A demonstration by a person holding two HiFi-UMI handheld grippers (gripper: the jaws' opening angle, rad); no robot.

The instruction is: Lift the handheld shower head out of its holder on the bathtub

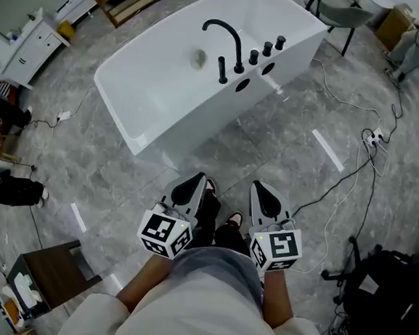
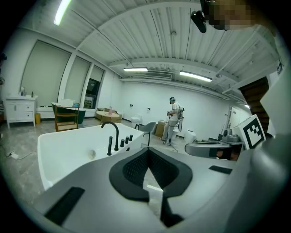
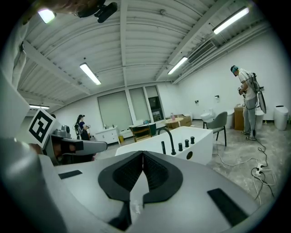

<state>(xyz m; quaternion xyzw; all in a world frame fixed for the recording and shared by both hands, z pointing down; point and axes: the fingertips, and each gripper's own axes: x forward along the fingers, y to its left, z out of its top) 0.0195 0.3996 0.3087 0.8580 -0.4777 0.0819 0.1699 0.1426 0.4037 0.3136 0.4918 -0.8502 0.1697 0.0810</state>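
On the grey stone floor (image 1: 269, 146): a white bathtub (image 1: 191, 125) is seen ahead of the person, well apart from both grippers.
Handheld shower head (image 1: 222, 69): a slim black rod, seated upright in its holder on the tub rim that faces the person, just beside the curved black spout (image 1: 229, 30); it is touched by nothing else.
Knobs (image 1: 267, 48): three black ones are lined up on the rim past the spout.
Left hand-held gripper (image 1: 191, 185): held close to the body, jaws pressed together, nothing gripped.
Right hand-held gripper (image 1: 265, 195): held beside the left one, jaws likewise closed and empty.
Power strip (image 1: 372, 137): laid on the floor at the right, with cables attached.
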